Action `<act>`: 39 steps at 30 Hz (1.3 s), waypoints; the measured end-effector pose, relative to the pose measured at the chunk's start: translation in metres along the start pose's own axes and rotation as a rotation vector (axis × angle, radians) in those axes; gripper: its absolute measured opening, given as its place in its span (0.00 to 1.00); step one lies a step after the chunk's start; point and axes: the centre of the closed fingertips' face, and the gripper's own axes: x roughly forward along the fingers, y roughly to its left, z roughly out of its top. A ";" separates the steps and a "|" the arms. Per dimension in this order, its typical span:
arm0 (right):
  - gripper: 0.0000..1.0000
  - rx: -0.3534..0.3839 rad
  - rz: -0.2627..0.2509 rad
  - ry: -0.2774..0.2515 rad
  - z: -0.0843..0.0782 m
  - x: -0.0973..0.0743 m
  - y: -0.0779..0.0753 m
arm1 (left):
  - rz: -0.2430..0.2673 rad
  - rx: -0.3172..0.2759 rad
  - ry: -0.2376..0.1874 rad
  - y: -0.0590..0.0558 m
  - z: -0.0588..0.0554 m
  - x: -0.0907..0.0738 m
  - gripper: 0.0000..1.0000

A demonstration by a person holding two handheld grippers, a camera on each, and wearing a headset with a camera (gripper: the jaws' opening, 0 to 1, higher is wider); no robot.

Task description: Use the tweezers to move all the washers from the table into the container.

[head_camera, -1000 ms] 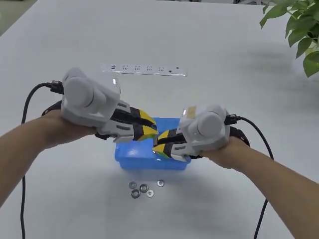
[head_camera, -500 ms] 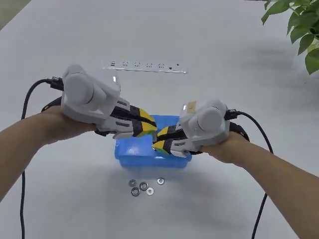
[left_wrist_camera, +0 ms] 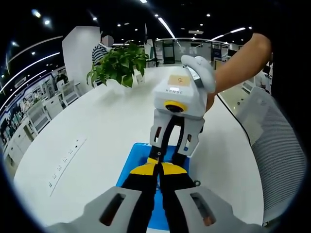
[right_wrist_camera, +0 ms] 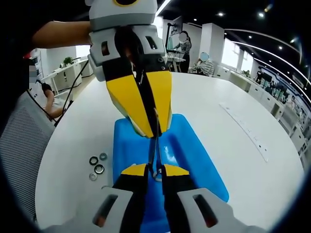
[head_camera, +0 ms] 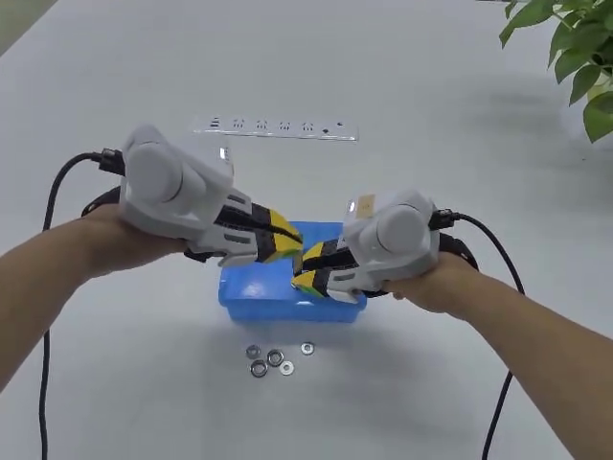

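Slim steel tweezers (right_wrist_camera: 155,153) in closed yellow-tipped left tool (right_wrist_camera: 154,132), right tool (right_wrist_camera: 155,171) grip unclear, above glossy blue container (right_wrist_camera: 194,160)

The container (head_camera: 251,291) sits mid-table (head_camera: 431,96), with the washers (head_camera: 273,359) clustered on the table just before it, the power strip (head_camera: 273,126) well behind it and the plant (head_camera: 575,57) far right. Over the container, the left gripper (head_camera: 290,249) and right gripper (head_camera: 305,278) meet from either side, the tweezers (right_wrist_camera: 154,148) between their jaws.
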 end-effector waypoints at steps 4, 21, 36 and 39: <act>0.13 0.010 -0.005 -0.007 0.002 -0.003 -0.001 | 0.007 -0.002 0.005 0.001 -0.001 -0.001 0.06; 0.24 0.046 -0.040 -0.013 0.009 -0.029 0.000 | 0.033 -0.022 0.009 0.003 0.002 -0.005 0.05; 0.35 0.060 -0.087 -0.009 0.011 -0.060 0.008 | 0.060 -0.026 0.009 0.000 0.010 -0.021 0.05; 0.37 0.067 -0.096 -0.011 0.011 -0.066 0.011 | 0.066 -0.025 0.006 0.000 0.013 -0.025 0.05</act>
